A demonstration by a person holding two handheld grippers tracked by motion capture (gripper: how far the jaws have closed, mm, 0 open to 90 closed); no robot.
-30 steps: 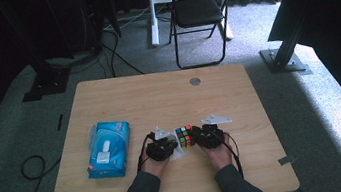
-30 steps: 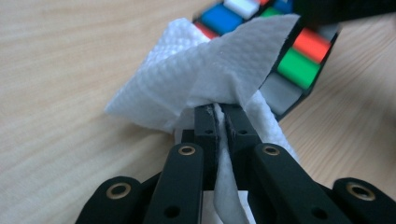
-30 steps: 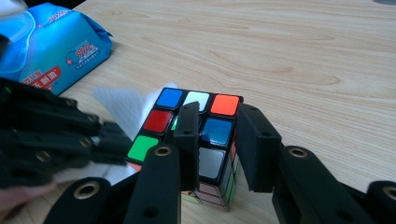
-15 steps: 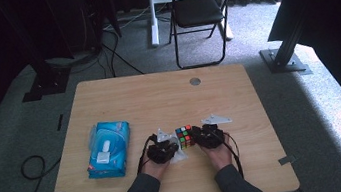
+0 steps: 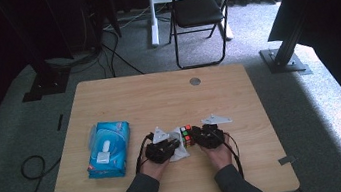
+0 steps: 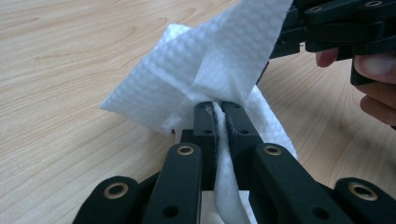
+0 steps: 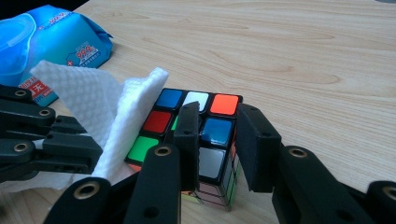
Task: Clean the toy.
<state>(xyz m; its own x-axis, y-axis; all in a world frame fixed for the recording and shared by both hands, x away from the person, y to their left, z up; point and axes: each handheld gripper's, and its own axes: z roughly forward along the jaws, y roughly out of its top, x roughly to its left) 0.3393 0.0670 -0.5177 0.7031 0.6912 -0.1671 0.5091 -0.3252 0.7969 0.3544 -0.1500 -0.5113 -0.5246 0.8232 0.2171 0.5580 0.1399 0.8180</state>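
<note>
A blue pack of wipes [image 5: 109,149] lies at the left of the desk [image 5: 158,97], its long side running away from you. Your left hand-held gripper [image 6: 217,122] is pinched tight on a white wipe [image 6: 205,70], which sticks up and touches the cube's left side. The puzzle cube [image 7: 196,128] sits flat on the desk, near your edge. Your right hand-held gripper [image 7: 217,140] has one jaw on top of the cube and one at its right side; you cannot tell how firmly it grips.
</note>
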